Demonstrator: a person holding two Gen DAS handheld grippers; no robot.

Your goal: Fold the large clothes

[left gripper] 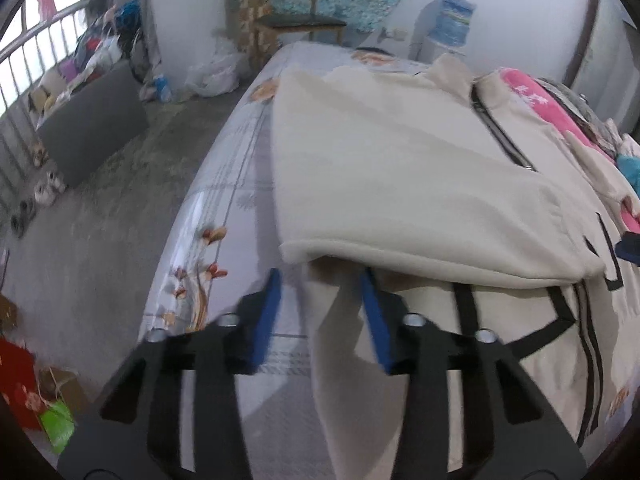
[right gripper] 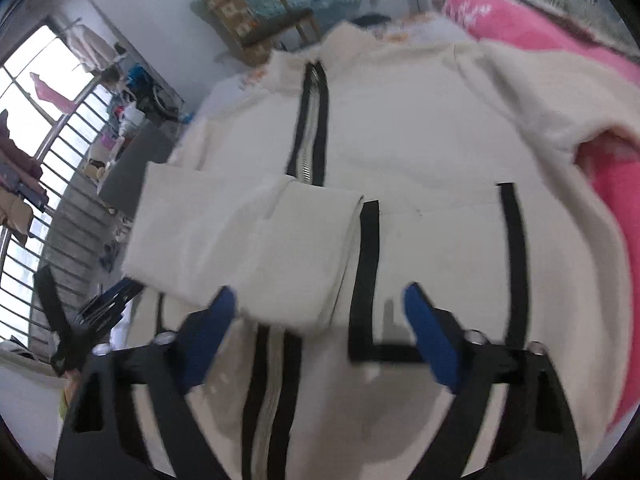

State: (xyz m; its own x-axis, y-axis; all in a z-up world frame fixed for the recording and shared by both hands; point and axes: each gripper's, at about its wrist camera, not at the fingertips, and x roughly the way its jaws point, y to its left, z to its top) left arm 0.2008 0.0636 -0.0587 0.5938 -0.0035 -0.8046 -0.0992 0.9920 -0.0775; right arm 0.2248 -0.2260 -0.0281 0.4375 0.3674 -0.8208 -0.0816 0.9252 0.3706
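Observation:
A large cream zip-up jacket point(left gripper: 400, 152) with black stripes lies front-up on the bed. Its left sleeve point(right gripper: 248, 240) is folded across the chest, cuff near the zipper point(right gripper: 312, 120). My left gripper point(left gripper: 322, 276) is open and empty, just before the folded sleeve's edge at the jacket's left side. My right gripper point(right gripper: 318, 300) is open and empty, hovering over the jacket's lower front near the black stripes point(right gripper: 364, 272). The other sleeve point(right gripper: 560, 92) lies spread to the right.
The bed has a floral sheet point(left gripper: 224, 216). A pink blanket point(right gripper: 540, 36) and other clothes pile at the bed's right. A wooden chair point(left gripper: 304, 20) stands beyond the bed's far end. Floor, shoes and a metal railing point(left gripper: 36, 40) are at left.

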